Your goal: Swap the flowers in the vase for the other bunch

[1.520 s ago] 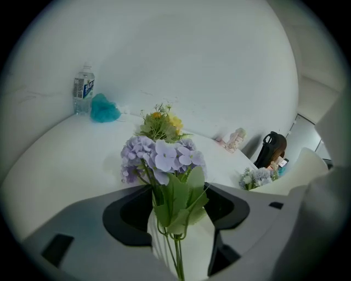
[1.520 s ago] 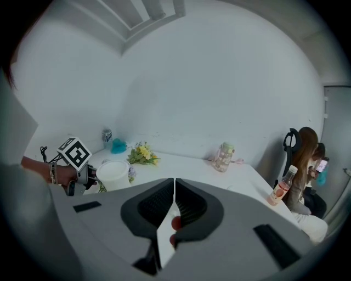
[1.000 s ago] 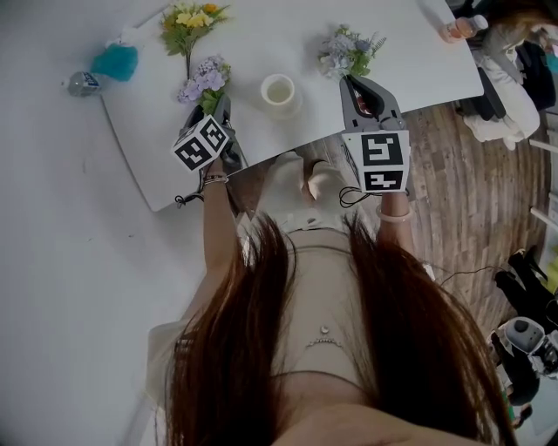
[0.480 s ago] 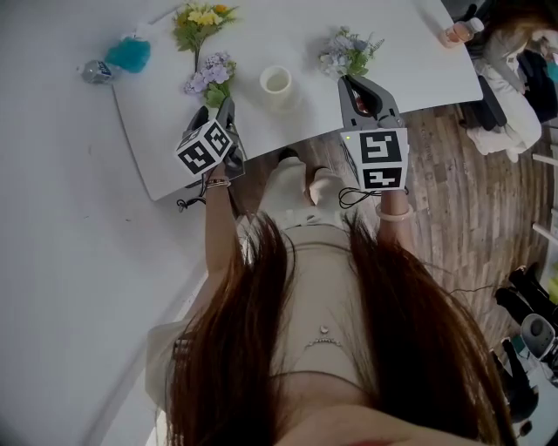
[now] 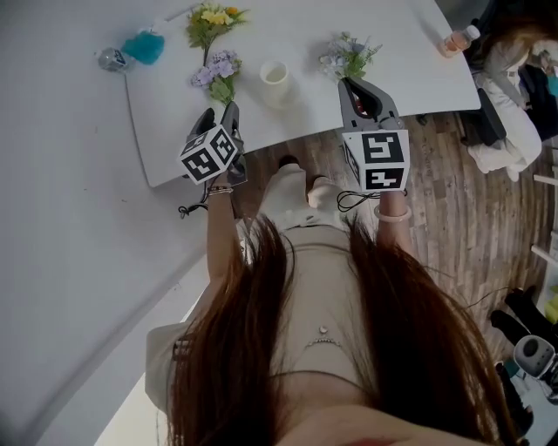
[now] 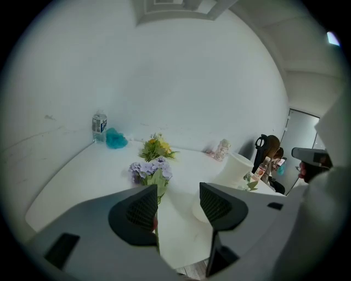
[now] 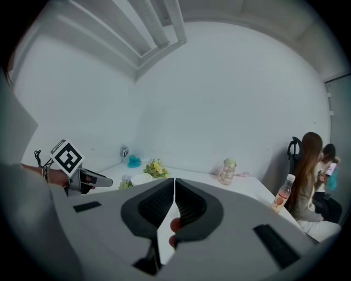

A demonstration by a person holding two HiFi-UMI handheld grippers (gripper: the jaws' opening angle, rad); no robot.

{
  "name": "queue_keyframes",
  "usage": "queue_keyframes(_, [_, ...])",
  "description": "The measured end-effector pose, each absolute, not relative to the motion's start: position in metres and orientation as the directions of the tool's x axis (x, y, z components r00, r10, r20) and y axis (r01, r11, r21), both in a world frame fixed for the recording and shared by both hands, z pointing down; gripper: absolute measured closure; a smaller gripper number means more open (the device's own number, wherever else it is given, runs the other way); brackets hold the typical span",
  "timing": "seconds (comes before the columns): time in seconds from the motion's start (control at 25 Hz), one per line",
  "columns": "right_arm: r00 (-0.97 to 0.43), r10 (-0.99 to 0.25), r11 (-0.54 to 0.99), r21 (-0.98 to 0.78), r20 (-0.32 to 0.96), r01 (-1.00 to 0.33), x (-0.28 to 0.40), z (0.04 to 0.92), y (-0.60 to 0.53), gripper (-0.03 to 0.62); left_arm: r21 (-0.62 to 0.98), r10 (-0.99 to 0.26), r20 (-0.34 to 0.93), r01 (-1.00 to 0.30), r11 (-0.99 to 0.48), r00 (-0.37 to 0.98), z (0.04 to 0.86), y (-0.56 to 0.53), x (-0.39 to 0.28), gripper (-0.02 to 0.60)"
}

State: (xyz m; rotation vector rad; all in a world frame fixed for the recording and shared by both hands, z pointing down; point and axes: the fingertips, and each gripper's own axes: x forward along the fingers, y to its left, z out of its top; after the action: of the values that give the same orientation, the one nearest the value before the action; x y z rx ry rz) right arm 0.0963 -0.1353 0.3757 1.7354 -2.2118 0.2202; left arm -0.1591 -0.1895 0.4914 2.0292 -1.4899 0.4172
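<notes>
Left gripper (image 6: 179,200): jaws well apart and have just been closing. Stem (image 6: 157,237) of the purple bunch (image 6: 149,169) runs through the gap, hard by the left pad (image 6: 141,211). The other pad is clear of it, so we record no grip yet. Right gripper (image 7: 174,185): jaws fully together, nothing seen betw. them. It hovers at the front edge of the desk (image 5: 418,61), tips just short of the pale blue bunch (image 5: 347,56).

Why so, in our judgement: vase (image 5: 275,76) stands upright betw. the two grippers w/ its mouth empty, so the removal half of the swap looks done and insertion is outstanding. Left gripper lines up along the stem, i.e. the proper place to take a bunch w/o crushing the heads. Right gripper, closed and idle, is placed to steady the vase if req'd. Which bunch is meant for the vase we cannot settle from the layout. The yellow bunch (image 5: 213,17) lies further back on the left, also loose.

Purple bunch, condition: small cluster of lilac heads, broad green leaves below, one thin stem. It sits left of the vase, near but not touching, heads pointing away from us. Whether it rests fully on the desk or is part lifted we cannot tell. Heads look intact. Stem is slim and, we judge, will slip or swivel unless pinched squarely.
</notes>
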Motion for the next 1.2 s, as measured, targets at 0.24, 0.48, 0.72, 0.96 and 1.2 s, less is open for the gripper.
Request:
queue_keyframes(0.24, [-0.251, -0.916, 0.285, 0.068, 0.312, -0.956, 0.098, 0.366, -0.118, 0.565, 0.253, -0.788, 0.527, -0.944, -0.213, 0.319, 0.47, -0.16, -0.151, 0.359])
queue_keyframes(0.48, [-0.3, -0.908, 0.334, 0.074, 0.293, -0.94, 0.097, 0.355, -0.094, 0.565, 0.231, -0.827, 0.485, -0.953, -0.194, 0.285, 0.448, -0.128, -0.146, 0.397])
queue_keyframes(0.72, [-0.335, -0.901, 0.37, 0.085, 0.274, -0.925, 0.106, 0.35, -0.075, 0.565, 0.238, -0.86, 0.433, -0.955, -0.179, 0.269, 0.427, -0.101, -0.133, 0.425])
queue_keyframes(0.96, [-0.346, -0.903, 0.379, 0.097, 0.253, -0.92, 0.112, 0.345, -0.064, 0.565, 0.22, -0.88, 0.39, -0.955, -0.198, 0.272, 0.404, -0.08, -0.119, 0.459])
queue_keyframes(1.2, [-0.342, -0.912, 0.368, 0.085, 0.228, -0.926, 0.112, 0.341, -0.055, 0.565, 0.198, -0.892, 0.352, -0.954, -0.225, 0.284, 0.382, -0.071, -0.115, 0.485])
